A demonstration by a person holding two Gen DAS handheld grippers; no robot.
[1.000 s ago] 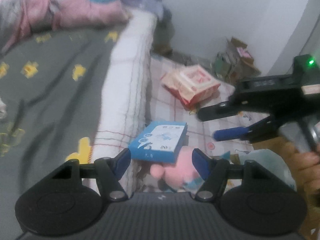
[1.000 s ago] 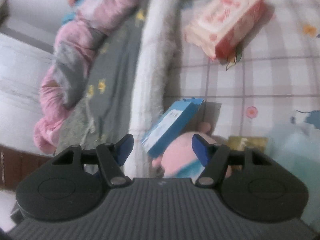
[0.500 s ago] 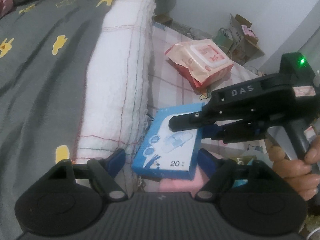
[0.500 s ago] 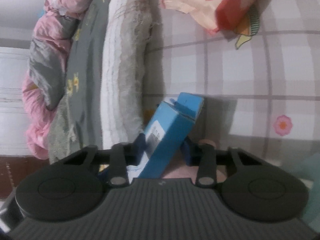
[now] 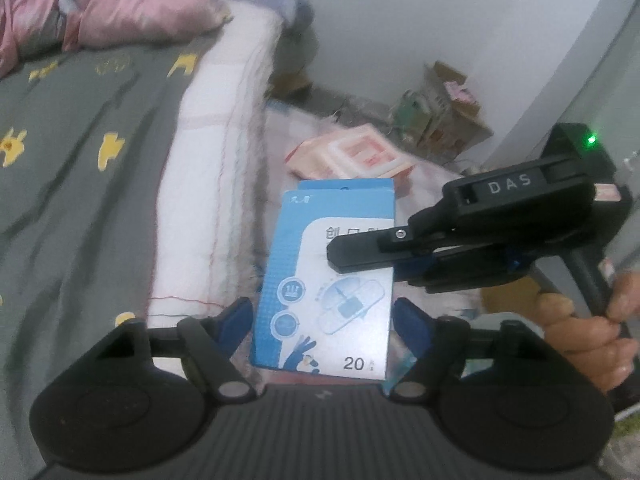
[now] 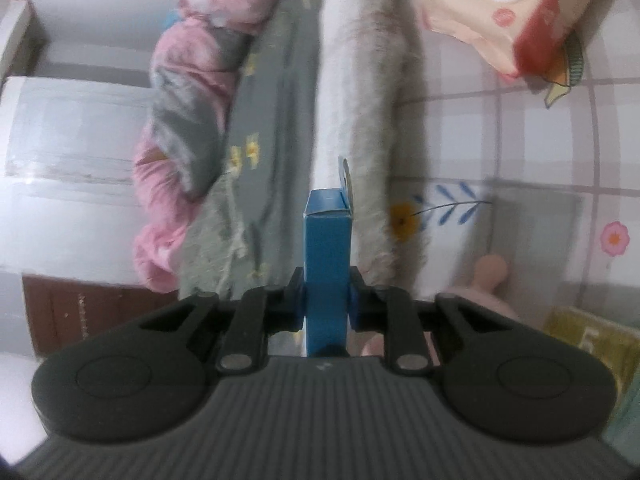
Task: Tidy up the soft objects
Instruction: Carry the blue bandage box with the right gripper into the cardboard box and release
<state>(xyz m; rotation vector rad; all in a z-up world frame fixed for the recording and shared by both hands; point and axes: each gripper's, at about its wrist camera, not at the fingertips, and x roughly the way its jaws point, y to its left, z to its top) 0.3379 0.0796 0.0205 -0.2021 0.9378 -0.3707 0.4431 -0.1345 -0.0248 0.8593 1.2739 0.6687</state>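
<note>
Gripping item: blue bandage box (image 6: 327, 264), pinched across its thin sides by the right gripper (image 6: 326, 300), pads pressing both faces. Location: box is hanging in the air beside the white mattress edge (image 5: 208, 184), above the checked mat (image 6: 532, 152). Left gripper (image 5: 322, 320): jaws are closing slightly, pads flanking the box's lower end without touching it. Nearby: pink wet-wipes pack (image 5: 352, 156) is lying on the mat; pink plush toy (image 6: 480, 284) below. Handling note: keeping the squeeze light is advisable, since thin card crushes; carrying it level should stop it pivoting.
</note>
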